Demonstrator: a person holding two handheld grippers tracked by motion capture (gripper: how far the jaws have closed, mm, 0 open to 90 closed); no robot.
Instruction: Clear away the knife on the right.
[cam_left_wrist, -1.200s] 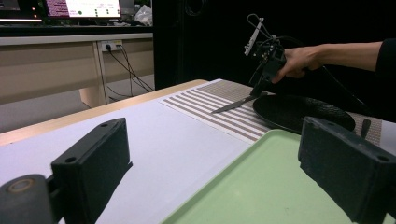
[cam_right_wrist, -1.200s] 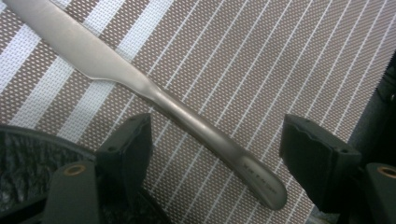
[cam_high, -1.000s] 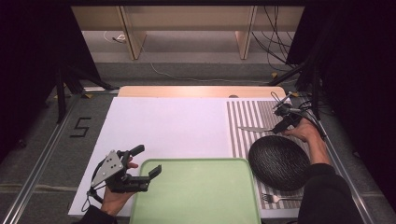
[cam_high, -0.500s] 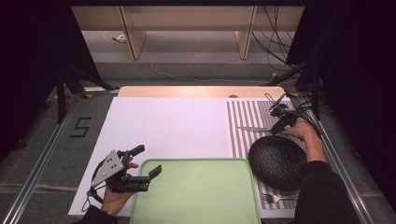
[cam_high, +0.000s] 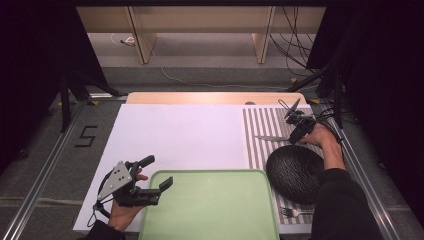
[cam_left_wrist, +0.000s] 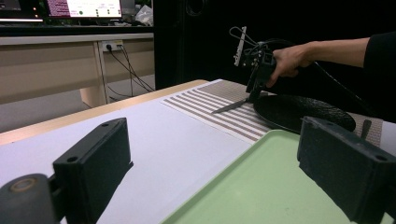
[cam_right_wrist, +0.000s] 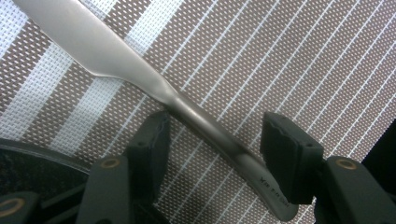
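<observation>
A steel table knife (cam_right_wrist: 140, 74) lies on the striped placemat (cam_high: 260, 120), blade toward the left, just beyond the black plate (cam_high: 295, 172). My right gripper (cam_right_wrist: 215, 135) points down over the knife's handle, which runs between the two jaws. The jaws have just been closing. The left pad is at the handle's edge and the right pad (cam_right_wrist: 285, 140) still stands apart from it. From the high view this gripper (cam_high: 296, 136) is at the far right. My left gripper (cam_high: 159, 171) is held open at the near-left corner of the green tray (cam_high: 210, 210), with nothing between its pads.
A fork (cam_high: 295, 212) lies on the placemat near the table's front edge, beside the tray. The white board (cam_high: 175, 135) covers the left and middle of the table. Cables and table legs stand beyond the far edge.
My right gripper has shifted slightly down and left onto the knife's handle. The left hand has stayed put.
</observation>
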